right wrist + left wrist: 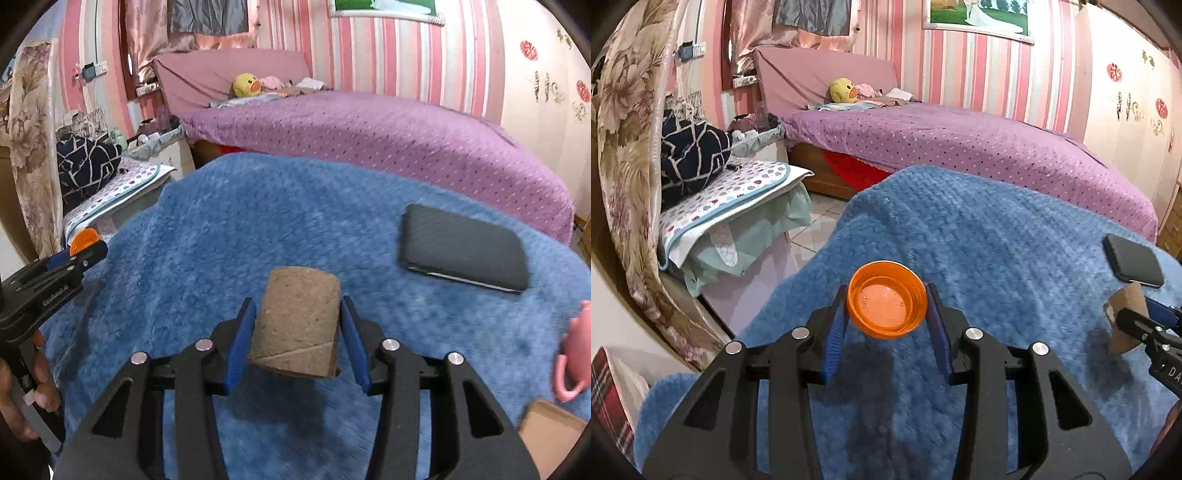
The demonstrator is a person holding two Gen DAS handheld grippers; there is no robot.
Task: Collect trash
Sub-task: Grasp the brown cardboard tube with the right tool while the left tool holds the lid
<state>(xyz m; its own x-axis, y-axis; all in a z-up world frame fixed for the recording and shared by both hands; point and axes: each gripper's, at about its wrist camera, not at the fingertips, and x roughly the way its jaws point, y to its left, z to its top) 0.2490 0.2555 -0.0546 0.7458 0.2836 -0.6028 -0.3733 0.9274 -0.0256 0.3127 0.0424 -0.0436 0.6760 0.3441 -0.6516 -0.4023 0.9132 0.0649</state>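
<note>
An orange plastic cap (886,310) sits between the blue pads of my left gripper (886,291), which is shut on it and holds it above the blue fleece blanket (979,229). A brown cardboard tube (297,325) stands upright between the pads of my right gripper (297,303), gripped on both sides and casting a shadow on the blanket below. The left wrist view also catches the cardboard tube (1126,299) at the far right edge. In the right wrist view the orange cap (83,238) shows at the far left, in the left gripper (88,251).
A black phone (465,247) lies on the blanket to the right. A pink handled object (576,350) and a cardboard box corner (550,432) sit at the right edge. A purple bed (369,129) lies beyond, with cluttered low furniture (738,192) to the left.
</note>
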